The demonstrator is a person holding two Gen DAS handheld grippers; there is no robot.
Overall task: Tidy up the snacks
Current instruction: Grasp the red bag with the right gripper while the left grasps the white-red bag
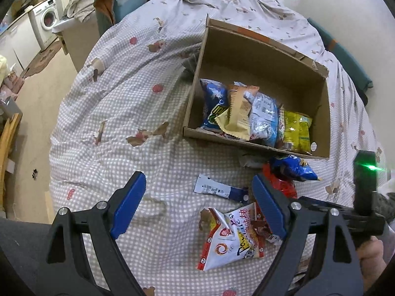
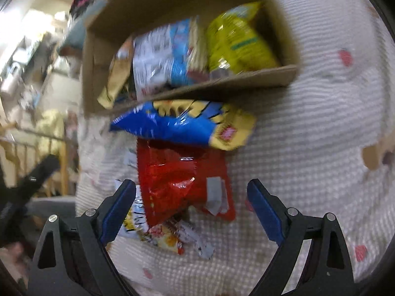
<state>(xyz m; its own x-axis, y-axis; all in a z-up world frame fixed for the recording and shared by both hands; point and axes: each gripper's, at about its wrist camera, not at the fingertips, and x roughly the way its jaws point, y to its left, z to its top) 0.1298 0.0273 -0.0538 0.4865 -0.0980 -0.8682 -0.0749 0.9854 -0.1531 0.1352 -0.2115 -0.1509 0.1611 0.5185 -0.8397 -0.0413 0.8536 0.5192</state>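
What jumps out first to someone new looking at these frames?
The open cardboard box on the checked bedspread, with snack packets standing along its near wall, yellow packet at the right end. Just outside that wall, a blue bag overlaps a red bag, which lies ahead of the open right gripper.

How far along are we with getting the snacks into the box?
Partly done. Several packets already stand in the cardboard box, among them a yellow bag. Nothing is in hand: the left gripper and right gripper are both open and empty. Left on the bedspread: the blue bag, red bag, white-and-red packet and a small blue-and-white sachet.
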